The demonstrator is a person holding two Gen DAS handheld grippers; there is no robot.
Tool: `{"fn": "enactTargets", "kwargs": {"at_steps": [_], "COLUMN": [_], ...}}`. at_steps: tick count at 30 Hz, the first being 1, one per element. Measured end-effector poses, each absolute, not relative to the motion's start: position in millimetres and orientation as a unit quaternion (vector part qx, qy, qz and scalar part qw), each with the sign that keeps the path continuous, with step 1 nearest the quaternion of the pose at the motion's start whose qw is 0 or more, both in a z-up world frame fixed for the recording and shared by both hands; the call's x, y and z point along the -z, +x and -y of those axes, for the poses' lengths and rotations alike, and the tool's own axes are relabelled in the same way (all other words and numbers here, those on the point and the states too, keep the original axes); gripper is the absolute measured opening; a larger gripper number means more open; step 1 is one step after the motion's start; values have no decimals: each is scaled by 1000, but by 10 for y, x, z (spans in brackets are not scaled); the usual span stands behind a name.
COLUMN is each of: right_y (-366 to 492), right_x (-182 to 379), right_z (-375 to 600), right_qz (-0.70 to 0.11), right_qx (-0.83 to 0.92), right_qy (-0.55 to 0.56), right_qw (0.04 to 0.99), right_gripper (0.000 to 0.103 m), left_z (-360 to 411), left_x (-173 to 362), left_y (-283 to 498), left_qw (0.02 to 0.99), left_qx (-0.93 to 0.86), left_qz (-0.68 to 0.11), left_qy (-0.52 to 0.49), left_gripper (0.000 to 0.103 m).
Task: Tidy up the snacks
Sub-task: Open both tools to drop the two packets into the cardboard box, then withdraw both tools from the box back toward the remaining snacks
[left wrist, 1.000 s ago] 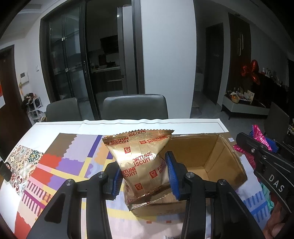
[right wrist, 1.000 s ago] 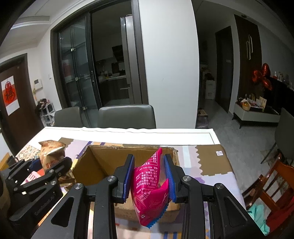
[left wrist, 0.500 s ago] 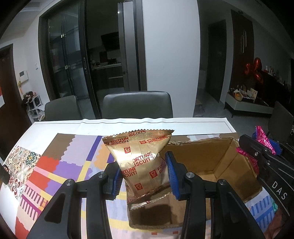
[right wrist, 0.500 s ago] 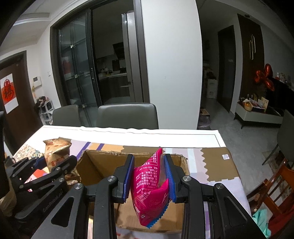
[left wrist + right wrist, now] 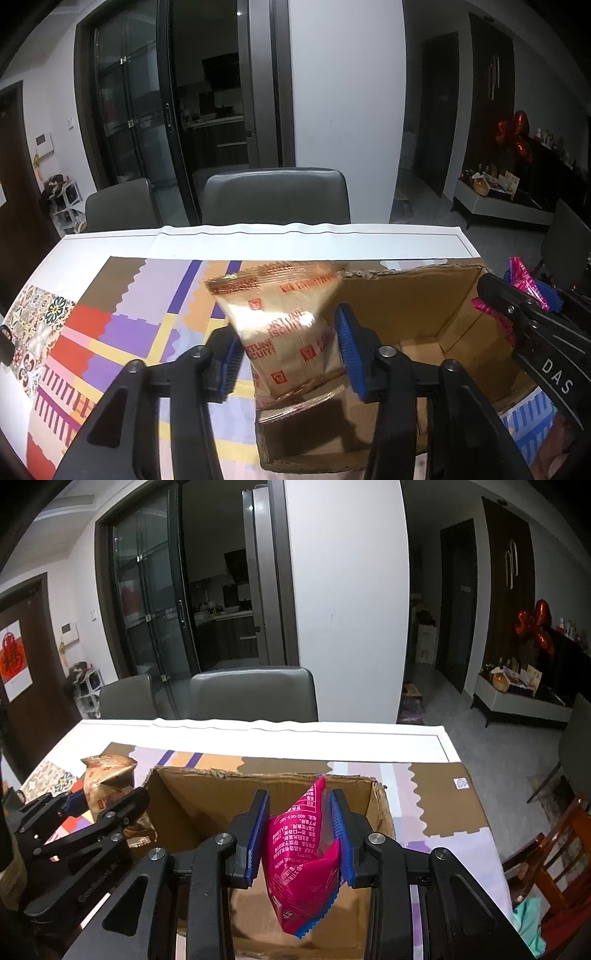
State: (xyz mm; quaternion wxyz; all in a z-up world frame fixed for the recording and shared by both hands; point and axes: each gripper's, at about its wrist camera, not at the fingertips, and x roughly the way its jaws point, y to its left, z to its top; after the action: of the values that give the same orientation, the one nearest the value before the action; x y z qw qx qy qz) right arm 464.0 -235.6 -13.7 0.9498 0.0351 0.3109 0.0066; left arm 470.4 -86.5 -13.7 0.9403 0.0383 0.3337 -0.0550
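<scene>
A gold Fortune Biscuits pack [image 5: 288, 332] hangs blurred and tilted between the blue pads of my left gripper [image 5: 290, 356], over the near left corner of an open cardboard box [image 5: 424, 295]. The jaws are opening and the pads no longer press on the pack. My right gripper [image 5: 299, 834] is shut on a pink snack pack [image 5: 299, 860], held upright above the inside of the box [image 5: 207, 805]. The right wrist view shows the left gripper [image 5: 103, 812] with the gold pack [image 5: 107, 775] at the box's left wall.
The box stands on a patchwork tablecloth [image 5: 122, 332] over a white table [image 5: 295, 240]. Two grey chairs [image 5: 277, 199] stand at the far edge. A wooden chair [image 5: 554, 853] stands off the table's right side.
The left jaws have spread and the gold pack has tipped and loosened between them. Both grippers have moved forward and down over the box. The right grip is unchanged.
</scene>
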Motion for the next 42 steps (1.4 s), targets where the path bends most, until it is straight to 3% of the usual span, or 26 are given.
{"fn": "enactTargets", "kwargs": {"at_steps": [2,7,10,19,42], "right_y": [4654,4617,4578,4370,3690], "right_x": [158,145,123,-47,-465], "right_z": [2377,2411,2428,2513,2501], "right_qz": [-314,-309,-304,-286,-242], "right_qx": [-7,6,24,59,60], "right_qy": [42,43,39,34,28], "right_qw": [948,950,952,956,968], "right_gripper": [39,72,80,86,86], "left_z": [863,869,844,835,804], "left_x": [122,78,58,-85,-475], "left_y": [4684,4607,4577,4401,3758], "left_qw": [942,947,949,953,961], "left_qx": [54,41,32,29,24], "left_qz": [-329,-315,-310,-298,-270], "left_qy": [37,51,50,44,51], "left_gripper": [64,81,83,94,97]}}
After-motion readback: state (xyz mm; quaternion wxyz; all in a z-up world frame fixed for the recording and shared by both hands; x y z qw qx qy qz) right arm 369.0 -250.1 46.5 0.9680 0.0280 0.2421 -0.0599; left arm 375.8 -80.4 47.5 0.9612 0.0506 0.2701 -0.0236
